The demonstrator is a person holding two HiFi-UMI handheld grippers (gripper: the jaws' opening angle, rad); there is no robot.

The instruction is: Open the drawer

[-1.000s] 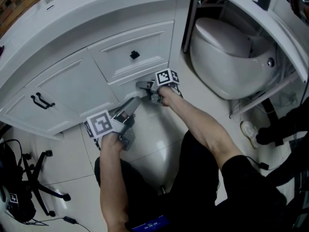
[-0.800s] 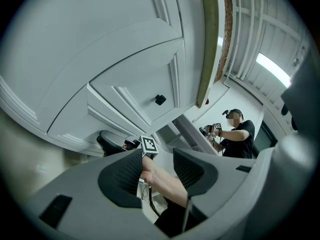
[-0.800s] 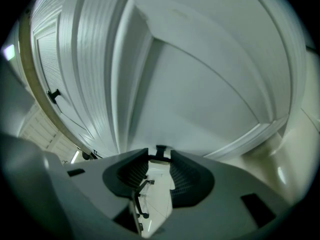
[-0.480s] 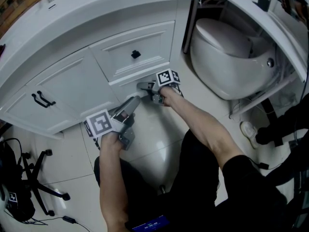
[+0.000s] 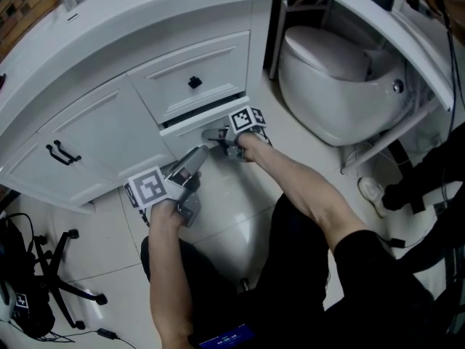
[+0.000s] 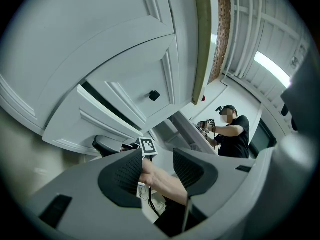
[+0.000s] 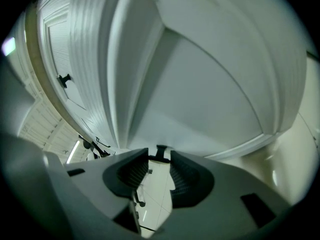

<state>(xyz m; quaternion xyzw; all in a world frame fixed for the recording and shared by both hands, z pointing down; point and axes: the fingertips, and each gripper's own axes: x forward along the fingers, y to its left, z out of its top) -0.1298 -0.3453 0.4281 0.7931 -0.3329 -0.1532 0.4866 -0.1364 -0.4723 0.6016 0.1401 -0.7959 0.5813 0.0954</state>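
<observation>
The lower drawer [image 5: 190,135] of the white cabinet [image 5: 87,133] has just started to come out. A second ago its front was flush with the cabinet face. Now a dark gap [image 5: 205,110] shows between it and the upper drawer [image 5: 218,64], which is closed. The left gripper view shows the same gap, with the lower drawer front standing forward of the panel above it.

The right claw [image 5: 216,134] is at the front of this lower drawer. In the right gripper view its two jaws stand close together, and the small dark knob [image 7: 161,152] sits between their tips, so I judge that it has hold of the knob.

The left claw [image 5: 197,155] hangs just below and to the left of the drawer and does not touch it. Its jaws are wide apart and hold nothing; between them only the person's other forearm is seen, further away.

For the task this means that the pull works and the drawer is free, but it is open only a little. I think most of the travel is not yet done. The next move probably calls for a straight pull toward the person, because a sideways pull could make the knob slip from the jaw tips.
</observation>
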